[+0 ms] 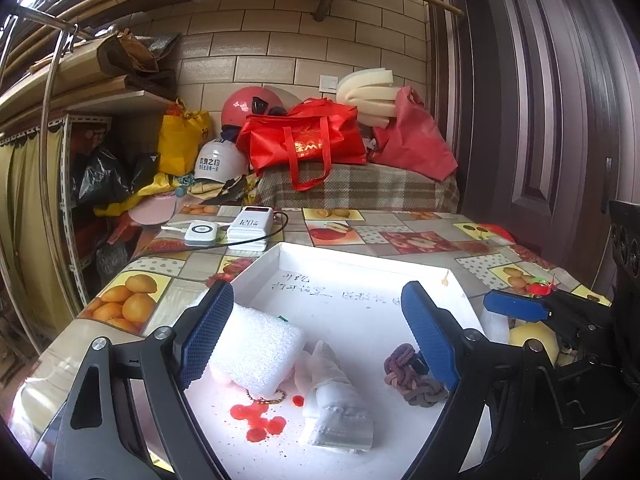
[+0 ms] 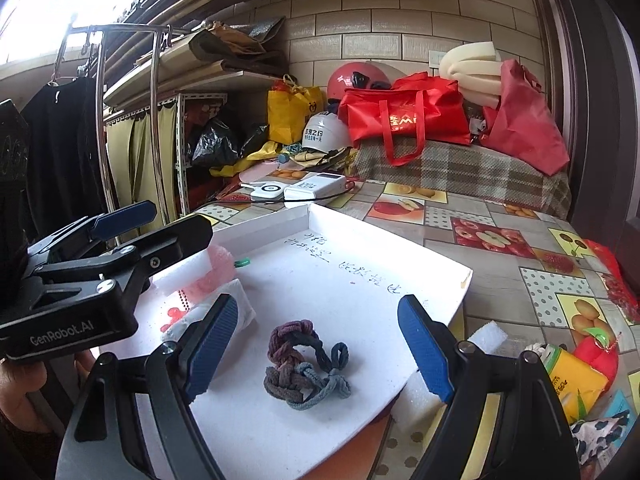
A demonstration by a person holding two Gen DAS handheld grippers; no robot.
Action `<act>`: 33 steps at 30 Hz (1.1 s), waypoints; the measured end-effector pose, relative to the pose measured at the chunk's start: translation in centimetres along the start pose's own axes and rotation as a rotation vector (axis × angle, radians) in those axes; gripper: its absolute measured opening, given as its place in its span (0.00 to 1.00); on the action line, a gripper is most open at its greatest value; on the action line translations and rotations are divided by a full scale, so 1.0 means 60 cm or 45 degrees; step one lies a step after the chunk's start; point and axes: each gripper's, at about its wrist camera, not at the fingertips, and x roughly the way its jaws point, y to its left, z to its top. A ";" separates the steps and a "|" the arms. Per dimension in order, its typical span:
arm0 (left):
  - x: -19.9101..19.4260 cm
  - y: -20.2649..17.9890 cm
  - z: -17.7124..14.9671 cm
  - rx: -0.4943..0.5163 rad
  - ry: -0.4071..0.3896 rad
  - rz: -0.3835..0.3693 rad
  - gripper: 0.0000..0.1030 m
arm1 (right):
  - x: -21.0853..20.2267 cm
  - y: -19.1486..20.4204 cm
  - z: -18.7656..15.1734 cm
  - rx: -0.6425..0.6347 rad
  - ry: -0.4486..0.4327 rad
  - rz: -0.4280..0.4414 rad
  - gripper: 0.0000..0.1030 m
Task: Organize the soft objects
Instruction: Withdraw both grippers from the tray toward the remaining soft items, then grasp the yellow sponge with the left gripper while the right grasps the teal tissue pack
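Soft objects: a knotted braided cord [image 2: 306,368] lies in the middle of a shallow white tray [image 2: 460,270]; a white foam block [image 1: 256,346], a folded white cloth [image 1: 334,396] and a red trinket on a bead chain [image 1: 258,420] sit toward the tray's left side
Tray: rests on a table under a fruit-print oilcloth [image 1: 404,236], handwriting on its floor
Progress: by the look of it, well under way; several soft items are gathered in the tray, while foam pieces [image 2: 486,336] and a yellow packet [image 2: 576,380] just beside its right edge are likely left to sort
Left gripper [image 1: 318,336]: poised low over the tray, tongs spread wide and holding nothing, the left pad touching or just beside the foam block
Right gripper [image 2: 318,346]: tilted down at the tray, tongs spread either side of the braided cord, clear of it
Next move: judged a descent and pinch on the cord, or a turn to the items outside
Surroundings: two white power banks [image 1: 250,226] at the table's far edge; red tote bag [image 1: 306,138] and helmets beyond
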 end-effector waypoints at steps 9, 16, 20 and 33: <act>-0.009 -0.007 -0.001 0.021 -0.031 -0.008 0.84 | -0.059 -0.045 -0.034 0.091 0.026 0.073 0.80; -0.016 -0.043 -0.004 0.064 0.008 -0.171 0.84 | -0.177 -0.197 -0.068 0.392 -0.148 -0.235 0.80; -0.020 -0.101 -0.012 0.171 0.069 -0.289 0.84 | -0.205 -0.314 -0.106 0.653 -0.073 -0.310 0.80; 0.022 -0.305 -0.047 0.418 0.387 -0.399 0.84 | -0.244 -0.401 -0.142 0.744 0.023 -0.350 1.00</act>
